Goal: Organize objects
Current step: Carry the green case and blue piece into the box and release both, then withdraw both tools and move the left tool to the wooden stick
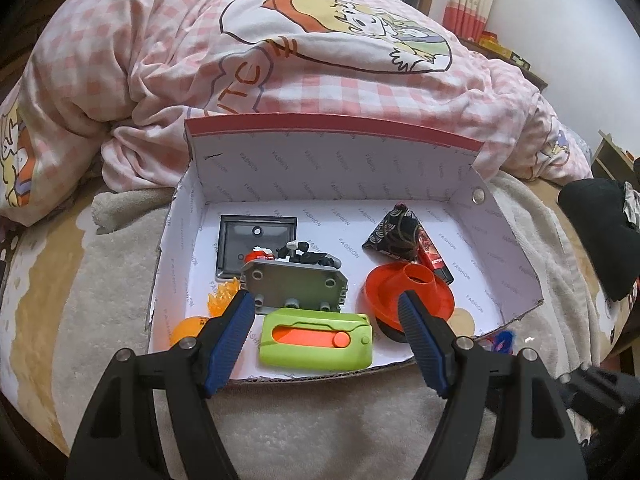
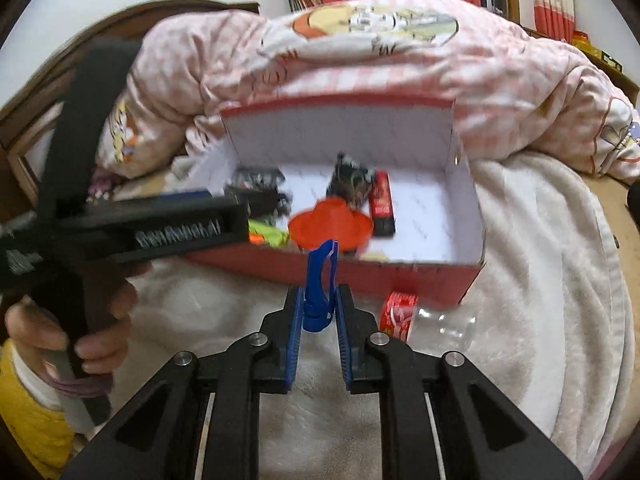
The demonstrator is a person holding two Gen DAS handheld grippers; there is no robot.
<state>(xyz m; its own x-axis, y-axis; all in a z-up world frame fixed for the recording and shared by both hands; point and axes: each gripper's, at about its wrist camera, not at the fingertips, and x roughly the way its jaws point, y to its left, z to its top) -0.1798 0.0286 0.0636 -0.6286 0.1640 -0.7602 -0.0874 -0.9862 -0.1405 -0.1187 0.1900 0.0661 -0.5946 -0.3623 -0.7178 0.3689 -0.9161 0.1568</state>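
On the bed, against the pink checked quilt, stands the open cardboard box, and I place everything else by it. My left gripper hangs over the box's near edge with its fingers spread wide and nothing between them. Just inside that near edge, between my left fingers as the left camera sees it, lies a green case with an orange slider. Behind it, toward the box's middle, a grey plate is propped up with small dark toy parts on its far side, and a dark square tray lies flat beyond that, toward the back left corner. An orange funnel sits at the near right of the box floor, partly behind my left gripper's right finger. A black patterned pouch stands farther back on the right, with a red and black tube beside it. At the near left of the box sits an orange ball, with a spiky orange piece just behind it.

My right gripper is outside the box, in front of its red front wall, with its fingers closed narrow on a blue plastic clip that sticks up between them. On the pale blanket just in front of the box's near right corner lies a clear bottle with a red label. The right camera's view is blurred.
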